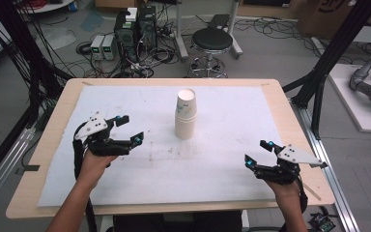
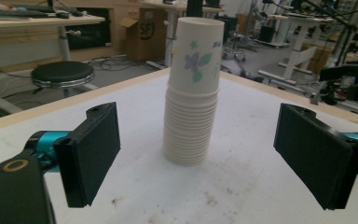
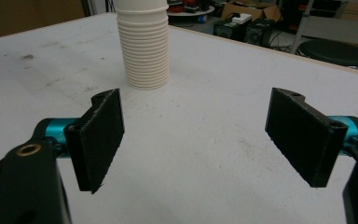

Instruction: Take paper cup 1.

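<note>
Here the work looks to be at its opening step: an approach to the stack of paper cups (image 1: 185, 115), which stands upright near the middle of the white worktop (image 1: 232, 159), a little toward the far edge. The top cup carries a flower print, seen in the left gripper view (image 2: 193, 88). The left gripper (image 1: 128, 129) hovers over the left part of the worktop, its fingers (image 2: 91, 151) spread wide and holding nothing; its own view frames the stack squarely between them, though it is some way off. The right gripper (image 1: 258, 152) hangs over the near right part, well apart from the stack, its fingers (image 3: 98, 135) likewise wide apart and empty; in its view the stack (image 3: 143, 51) sits ahead and off to the left. By my judgement the left is better lined up to close in. The next move calls for easing forward until the fingers flank the cups, then squeezing gently so the thin paper walls do not buckle or the stack tip
</note>
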`<action>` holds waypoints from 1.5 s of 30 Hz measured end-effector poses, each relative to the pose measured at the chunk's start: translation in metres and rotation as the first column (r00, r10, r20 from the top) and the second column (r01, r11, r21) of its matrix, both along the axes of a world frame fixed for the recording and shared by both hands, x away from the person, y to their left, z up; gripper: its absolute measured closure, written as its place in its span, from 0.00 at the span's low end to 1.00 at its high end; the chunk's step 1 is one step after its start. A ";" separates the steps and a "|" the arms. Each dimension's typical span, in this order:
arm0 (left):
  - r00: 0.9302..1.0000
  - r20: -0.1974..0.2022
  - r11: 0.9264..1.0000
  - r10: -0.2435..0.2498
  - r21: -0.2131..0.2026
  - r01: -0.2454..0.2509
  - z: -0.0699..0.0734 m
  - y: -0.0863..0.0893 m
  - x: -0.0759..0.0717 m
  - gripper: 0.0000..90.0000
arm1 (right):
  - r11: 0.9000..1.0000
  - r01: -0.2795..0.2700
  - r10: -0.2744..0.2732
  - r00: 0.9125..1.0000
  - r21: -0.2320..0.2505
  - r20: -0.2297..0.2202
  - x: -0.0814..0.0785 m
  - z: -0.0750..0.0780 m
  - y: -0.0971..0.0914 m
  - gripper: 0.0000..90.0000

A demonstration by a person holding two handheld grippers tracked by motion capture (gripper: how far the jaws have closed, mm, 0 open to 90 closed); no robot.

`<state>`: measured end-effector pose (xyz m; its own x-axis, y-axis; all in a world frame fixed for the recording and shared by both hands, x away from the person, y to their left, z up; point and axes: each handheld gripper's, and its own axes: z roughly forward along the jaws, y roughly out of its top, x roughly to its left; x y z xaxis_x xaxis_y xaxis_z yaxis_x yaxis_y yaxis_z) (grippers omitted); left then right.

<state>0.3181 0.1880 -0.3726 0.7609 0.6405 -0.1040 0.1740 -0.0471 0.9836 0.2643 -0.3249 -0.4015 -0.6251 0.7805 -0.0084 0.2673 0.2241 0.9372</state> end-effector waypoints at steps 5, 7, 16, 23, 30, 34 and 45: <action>0.999 0.005 0.999 -0.042 0.013 0.042 0.017 -0.014 0.011 0.16 | 1.000 -0.004 0.004 1.000 -0.010 -0.001 0.001 0.000 0.002 0.22; 0.998 0.001 0.997 -0.068 0.028 0.068 0.029 -0.023 0.020 0.16 | 1.000 -0.006 0.006 1.000 -0.011 -0.001 0.001 0.000 0.002 0.22; 0.994 -0.016 0.991 -0.107 0.077 0.108 0.049 -0.047 0.042 0.16 | 1.000 -0.010 0.010 1.000 -0.010 -0.009 0.001 0.000 0.002 0.22; 0.992 -0.039 0.983 -0.117 0.137 0.121 0.059 -0.073 0.062 0.16 | 1.000 -0.010 0.010 1.000 -0.011 -0.009 0.001 0.001 0.002 0.22; 0.991 -0.059 0.975 -0.120 0.179 0.129 0.065 -0.099 0.083 0.16 | 1.000 -0.011 0.011 1.000 -0.009 -0.014 0.001 0.000 0.002 0.22; 0.992 -0.088 0.971 -0.092 0.214 0.109 0.064 -0.116 0.098 0.16 | 1.000 -0.010 0.010 1.000 -0.008 -0.009 0.001 0.000 0.002 0.22; 0.990 -0.128 0.963 -0.058 0.255 0.090 0.051 -0.137 0.117 0.16 | 1.000 -0.007 0.007 1.000 0.002 -0.012 0.000 0.000 -0.001 0.22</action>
